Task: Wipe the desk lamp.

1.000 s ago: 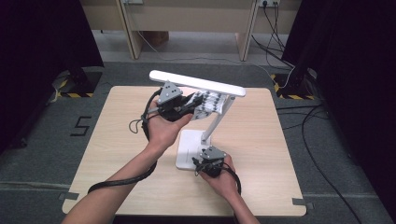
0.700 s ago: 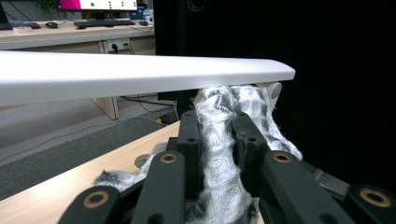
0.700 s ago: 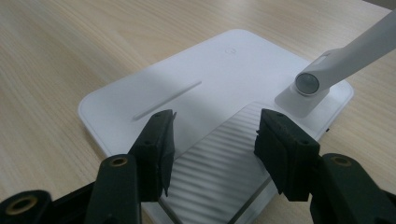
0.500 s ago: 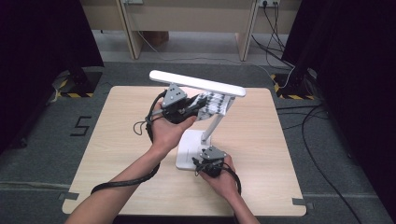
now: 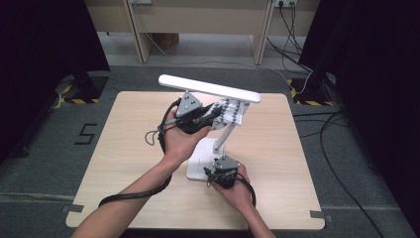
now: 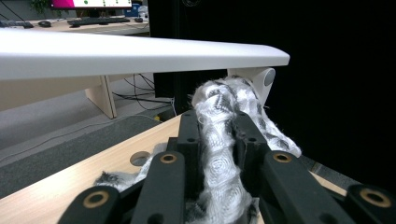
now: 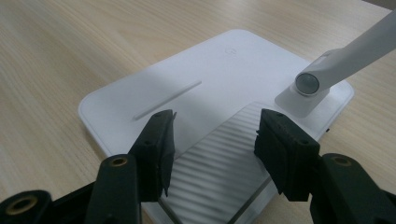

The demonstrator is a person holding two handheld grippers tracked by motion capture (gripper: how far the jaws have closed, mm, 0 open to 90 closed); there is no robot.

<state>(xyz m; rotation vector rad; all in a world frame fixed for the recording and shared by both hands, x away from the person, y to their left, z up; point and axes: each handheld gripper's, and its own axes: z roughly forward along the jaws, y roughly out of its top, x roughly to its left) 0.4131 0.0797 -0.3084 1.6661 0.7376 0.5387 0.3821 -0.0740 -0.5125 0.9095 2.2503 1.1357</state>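
Where the white desk lamp (image 5: 213,124) stands near the middle of the table (image 5: 124,163), both grippers work close against it. The left gripper (image 5: 214,113) is raised beside the lamp's slanted arm, just under the long light bar (image 5: 209,88), and its jaws are clamped on a white patterned cloth (image 5: 229,111) — the cloth is bunched between them and pressed up against the top of the arm, near the hinge below the bar. In the left gripper view the cloth (image 6: 224,140) runs straight down the gap between the two black jaws, spills over their tips toward the hinge (image 6: 261,79), and hangs out to either side; the light bar (image 6: 140,51) crosses overhead, just above the jaw tips. The left hand (image 5: 181,141) grips the tool from below, on the near-left side of the lamp arm.

The right gripper (image 5: 213,174) sits low at the near edge of the lamp base (image 5: 200,158), with the right hand (image 5: 237,191) behind it. In the right gripper view its jaws stand apart, holding nothing — the flat white lamp base (image 7: 205,88) lies beneath and ahead of them, its near edge passing between the two jaws, and the foot of the lamp arm (image 7: 310,84) rises from the base beyond the jaw on that view's right side. Whether the jaw tips touch the base I cannot tell.
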